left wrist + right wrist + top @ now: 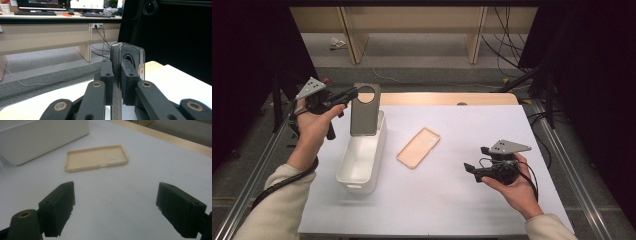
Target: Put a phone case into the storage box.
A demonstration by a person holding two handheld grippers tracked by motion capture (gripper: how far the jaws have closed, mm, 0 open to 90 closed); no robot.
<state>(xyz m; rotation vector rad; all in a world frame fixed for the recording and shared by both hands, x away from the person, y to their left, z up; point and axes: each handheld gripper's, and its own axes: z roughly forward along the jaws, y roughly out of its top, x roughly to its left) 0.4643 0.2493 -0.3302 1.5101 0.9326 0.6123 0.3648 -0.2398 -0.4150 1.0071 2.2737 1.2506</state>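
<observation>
Gripping a dark phone case [364, 111] by its top edge, the left gripper [353, 93] holds it upright between clenched jaws above the white bin [362, 160]. The right gripper [471, 169] rests with jaws spread wide, a tan phone case [96, 158] lying flat ahead of them.

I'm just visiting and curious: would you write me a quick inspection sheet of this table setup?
Surface: white tabletop with a wooden far edge.
Job's things: dark grey phone case held upright over the white bin; beige phone case lying open side up beside the bin.
Clutter: nothing seen.
Grippers: left gripper clamped on the dark case's edge; right gripper open, hovering over bare table, aimed at the beige case.
Cables: black cable trailing from the left gripper; loose cables on the floor behind.
Surroundings: wooden desks, monitors, black curtains.
</observation>
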